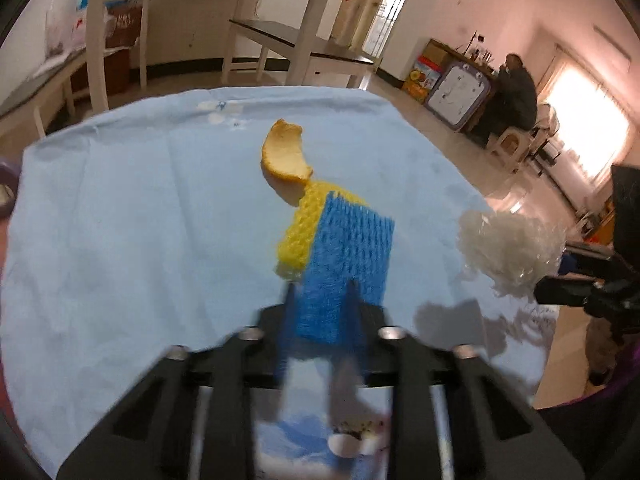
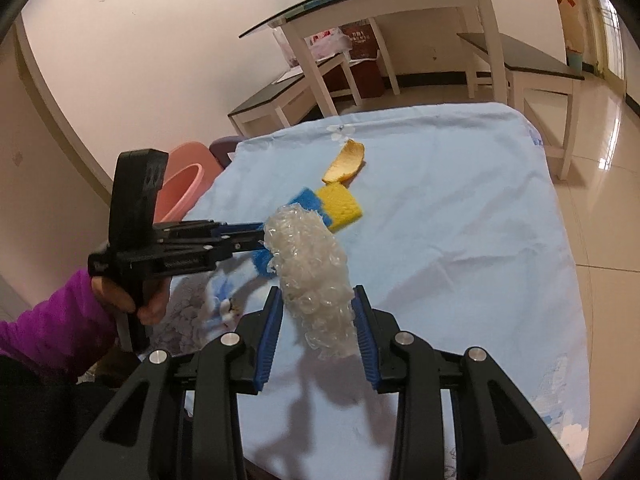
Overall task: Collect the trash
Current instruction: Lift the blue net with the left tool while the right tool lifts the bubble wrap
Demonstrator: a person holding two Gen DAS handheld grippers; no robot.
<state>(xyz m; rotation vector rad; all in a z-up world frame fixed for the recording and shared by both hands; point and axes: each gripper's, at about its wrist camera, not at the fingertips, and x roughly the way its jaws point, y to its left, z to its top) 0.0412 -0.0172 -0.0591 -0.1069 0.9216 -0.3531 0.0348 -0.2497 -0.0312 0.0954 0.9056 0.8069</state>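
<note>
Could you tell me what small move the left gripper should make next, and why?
Probably lift. The left gripper is closed on the blue foam net, which still lies on the cloth against the yellow net. The right gripper already holds the bubble wrap.

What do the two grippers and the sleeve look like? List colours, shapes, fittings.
Right gripper: black slotted linkage arms, round silver pins at the pivots, blue ribbed pads on both fingers. Left gripper: the same black linkage and blue pads, mounted on a tall flat black handle. No cables visible. The sleeve is bright purple.
</note>
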